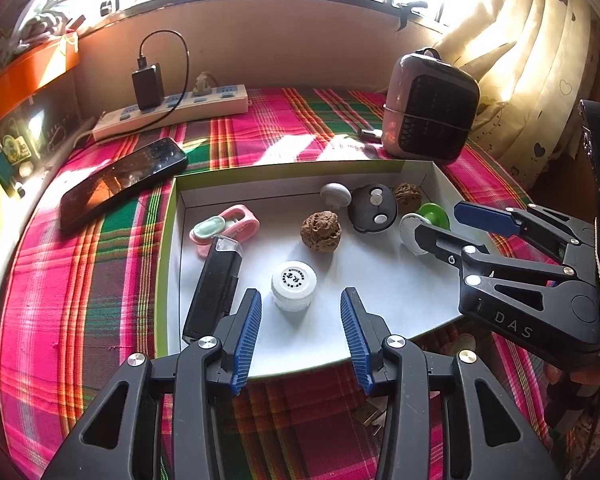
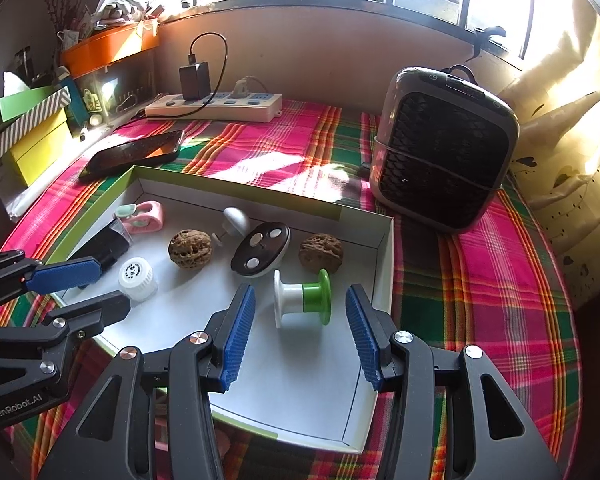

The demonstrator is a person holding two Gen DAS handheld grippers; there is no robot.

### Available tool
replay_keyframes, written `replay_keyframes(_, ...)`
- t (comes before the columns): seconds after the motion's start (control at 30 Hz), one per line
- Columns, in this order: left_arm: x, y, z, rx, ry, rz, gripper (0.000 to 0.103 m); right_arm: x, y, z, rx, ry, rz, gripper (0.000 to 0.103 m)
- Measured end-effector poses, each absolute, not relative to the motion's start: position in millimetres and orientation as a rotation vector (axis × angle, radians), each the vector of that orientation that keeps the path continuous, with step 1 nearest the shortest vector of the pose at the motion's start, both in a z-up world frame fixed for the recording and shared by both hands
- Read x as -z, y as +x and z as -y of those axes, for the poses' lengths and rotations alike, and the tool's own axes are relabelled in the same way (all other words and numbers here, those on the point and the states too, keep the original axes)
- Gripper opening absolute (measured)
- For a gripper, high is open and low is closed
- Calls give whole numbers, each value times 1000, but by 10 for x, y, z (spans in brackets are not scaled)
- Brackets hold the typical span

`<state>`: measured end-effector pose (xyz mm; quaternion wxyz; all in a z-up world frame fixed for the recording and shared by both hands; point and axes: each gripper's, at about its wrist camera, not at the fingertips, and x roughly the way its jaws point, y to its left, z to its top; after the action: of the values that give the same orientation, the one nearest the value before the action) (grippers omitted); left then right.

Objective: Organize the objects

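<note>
Both the left gripper (image 1: 300, 340) and right gripper (image 2: 300, 336) hung open; just beyond the right one, the light, rigid spool (image 2: 302, 298) looked roll-prone, best pinched across its flanges.

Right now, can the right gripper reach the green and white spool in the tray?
Probably yes: the right gripper is open, the green and white spool lies just ahead between its blue pads, and nothing blocks it.

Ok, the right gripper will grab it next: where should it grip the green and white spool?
Grip the spool at its narrow core, between the two wide flanges. It lies on its side in the tray, so come from above with the right gripper, fingers straddling the core.
</note>
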<state>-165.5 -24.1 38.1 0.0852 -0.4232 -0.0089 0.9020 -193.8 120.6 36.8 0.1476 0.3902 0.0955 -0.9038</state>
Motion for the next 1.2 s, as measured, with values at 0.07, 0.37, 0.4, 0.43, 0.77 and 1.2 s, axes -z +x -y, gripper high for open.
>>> replay_keyframes(0.07, -396, -1623, 251, -2694, -1258, 28, 40, -384, -1900, -1214, 2604, 1117, -264, 49)
replay_keyframes(0.37, -494, -1418, 271, -2714, -1210, 28, 40, -489, -1677, -1265, 2634, 1076, -211, 49)
replay_keyframes(0.4, -498, -1391, 267, -2719, -1205, 21, 40, -501, -1646, -1266, 2636, 1070, -210, 49)
replay_keyframes(0.43, -501, -1364, 263, -2723, -1200, 10, 40, -513, -1617, -1268, 2639, 1064, -210, 49)
replay_keyframes(0.77, -563, -1131, 289, -2718, -1171, 44, 40, -578, -1358, -1266, 2659, 1017, -201, 49)
replay_keyframes(1.2, -497, -886, 424, -2727, -1177, 83, 40, -484, -1026, -1286, 2655, 1030, -144, 54)
